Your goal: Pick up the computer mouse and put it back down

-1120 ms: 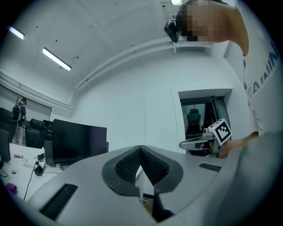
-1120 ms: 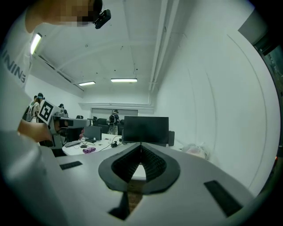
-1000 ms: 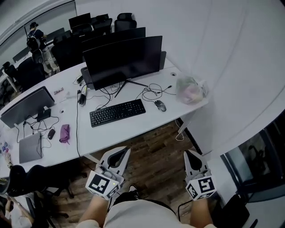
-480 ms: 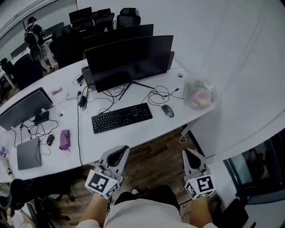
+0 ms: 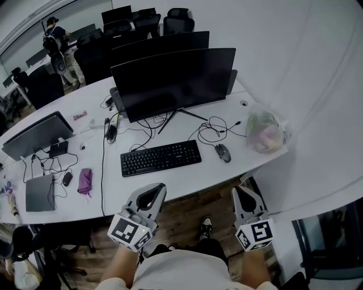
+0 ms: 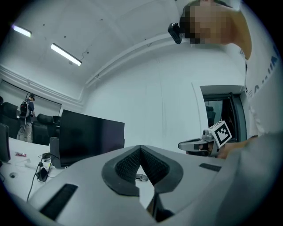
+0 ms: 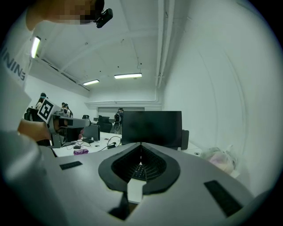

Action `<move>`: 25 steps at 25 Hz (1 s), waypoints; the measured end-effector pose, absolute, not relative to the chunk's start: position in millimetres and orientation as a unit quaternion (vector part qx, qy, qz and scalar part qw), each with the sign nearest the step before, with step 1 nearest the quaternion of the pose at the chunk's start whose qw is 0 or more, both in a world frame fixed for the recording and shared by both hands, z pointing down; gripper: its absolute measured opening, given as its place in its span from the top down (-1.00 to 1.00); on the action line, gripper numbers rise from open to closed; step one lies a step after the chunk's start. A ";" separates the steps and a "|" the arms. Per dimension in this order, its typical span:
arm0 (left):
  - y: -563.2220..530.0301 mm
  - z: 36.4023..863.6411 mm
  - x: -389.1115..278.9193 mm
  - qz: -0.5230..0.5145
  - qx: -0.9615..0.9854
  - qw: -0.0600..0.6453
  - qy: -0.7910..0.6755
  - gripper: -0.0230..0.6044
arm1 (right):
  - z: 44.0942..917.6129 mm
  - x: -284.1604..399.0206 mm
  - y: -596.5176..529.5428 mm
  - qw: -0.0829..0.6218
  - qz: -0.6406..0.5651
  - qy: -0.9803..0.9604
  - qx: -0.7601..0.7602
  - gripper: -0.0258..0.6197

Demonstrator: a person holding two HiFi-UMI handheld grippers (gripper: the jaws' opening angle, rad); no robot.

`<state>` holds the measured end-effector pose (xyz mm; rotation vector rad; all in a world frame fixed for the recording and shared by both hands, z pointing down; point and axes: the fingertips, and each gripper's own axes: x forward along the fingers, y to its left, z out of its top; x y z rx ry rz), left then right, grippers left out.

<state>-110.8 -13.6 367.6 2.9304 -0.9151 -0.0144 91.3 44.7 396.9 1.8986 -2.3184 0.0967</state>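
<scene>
Left gripper and right gripper now stand nearer the table than before, jaws pressed together and empty (approach step), the computer mouse lying beside the keyboard; next, spread the right jaws around it.

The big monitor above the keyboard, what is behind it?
Behind the monitor stands a second dark screen, and farther back black office chairs. The desk surface between the screens is covered by the monitor.

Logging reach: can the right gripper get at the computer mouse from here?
Probably yes: the computer mouse lies unobstructed near the desk edge ahead of the right gripper, though its shut jaws must open.
</scene>
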 end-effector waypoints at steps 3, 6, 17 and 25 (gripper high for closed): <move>-33.5 362.0 -88.9 -0.004 0.952 0.030 -0.306 0.91 | 394.8 116.3 17.0 0.063 0.033 -0.778 0.624 0.85; -54.1 356.4 -67.4 -0.004 0.947 0.021 -0.319 0.91 | 394.9 139.7 -9.6 0.060 0.039 -0.785 0.616 0.85; -106.2 362.6 5.9 0.003 0.927 0.028 -0.374 0.91 | 406.6 220.2 -87.1 0.081 0.061 -0.815 0.571 0.85; -126.6 377.4 14.3 0.025 0.918 0.041 -0.394 0.91 | 430.9 230.6 -119.5 0.092 0.098 -0.822 0.554 0.85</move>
